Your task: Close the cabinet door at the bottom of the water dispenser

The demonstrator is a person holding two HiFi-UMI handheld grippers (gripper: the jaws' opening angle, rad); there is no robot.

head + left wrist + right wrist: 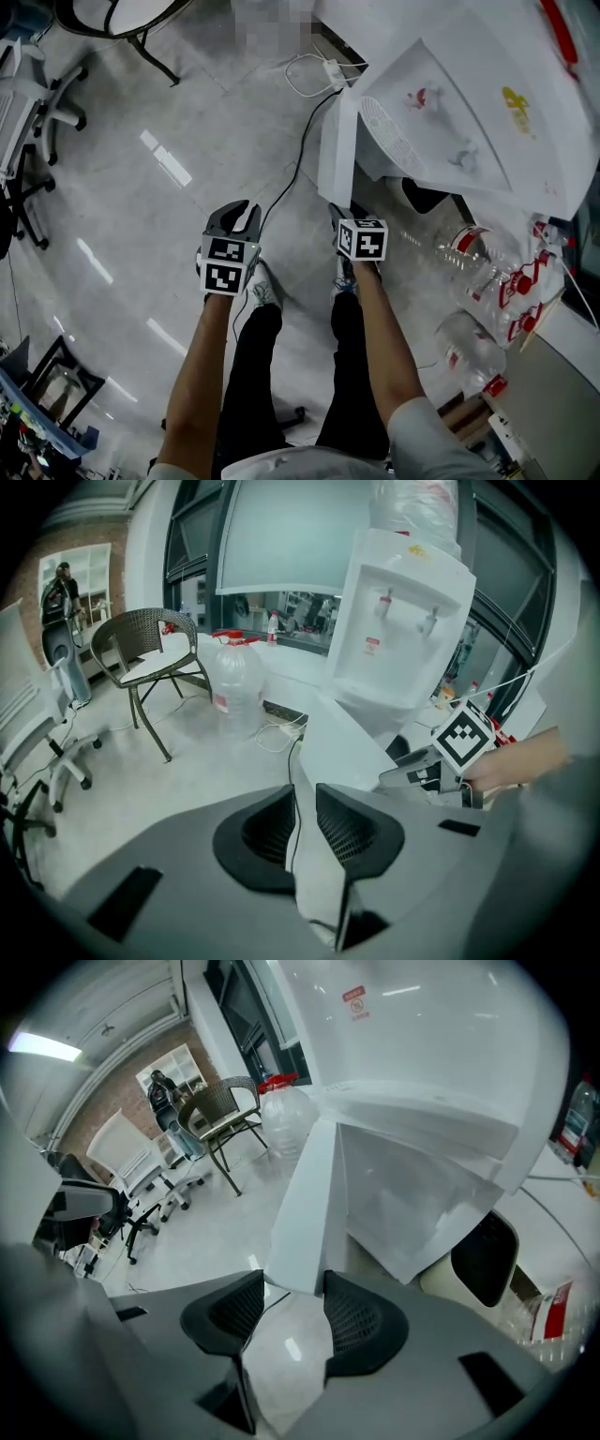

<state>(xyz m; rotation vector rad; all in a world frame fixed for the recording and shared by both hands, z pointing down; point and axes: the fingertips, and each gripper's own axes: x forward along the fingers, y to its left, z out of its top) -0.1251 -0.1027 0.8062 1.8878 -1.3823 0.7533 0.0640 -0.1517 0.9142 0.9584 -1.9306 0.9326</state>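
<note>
The white water dispenser [441, 122] stands at the upper right of the head view, and its bottom cabinet door [337, 150] swings out towards me. My right gripper [337, 217] is at the door's lower free corner. In the right gripper view the door's edge [305, 1204] sits just at the tips of the right gripper [292, 1288], whose jaws stand apart with floor showing between the pads. My left gripper [236, 220] hangs over the floor left of the door, open and empty. Beyond the left gripper [302, 799], its own view shows the door [342, 747] and the dispenser [398, 639].
A black power cable [291, 178] runs over the floor from a white power strip [333, 70] to the dispenser. Empty water bottles [469, 253] lie right of it. A wicker chair [155, 649], a large water jug [234, 686] and office chairs [28, 112] stand further left.
</note>
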